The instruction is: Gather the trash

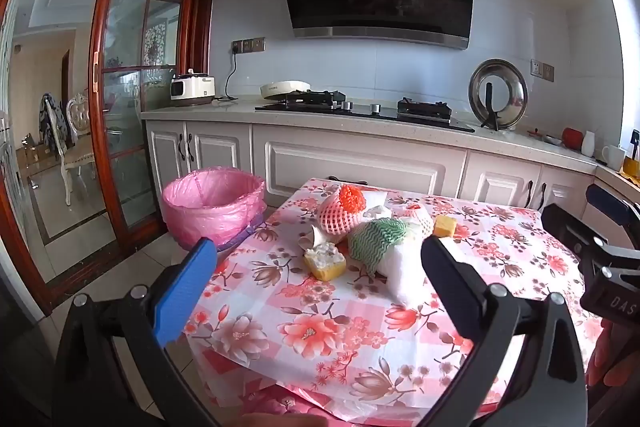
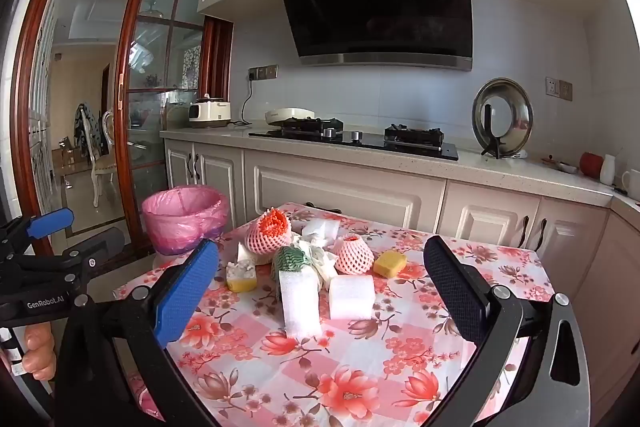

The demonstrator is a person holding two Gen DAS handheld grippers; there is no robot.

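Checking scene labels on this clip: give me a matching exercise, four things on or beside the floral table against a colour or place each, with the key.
Things:
1. foam fruit net
2. trash bin
3. sponge block
4. foam block

Descriptions:
A. white, near the table's middle
B. lined with a pink bag, on the floor left of the table
C. yellow, on the right of the pile
D. pink mesh with an orange top

Pairs: 1-D, 2-B, 3-C, 4-A
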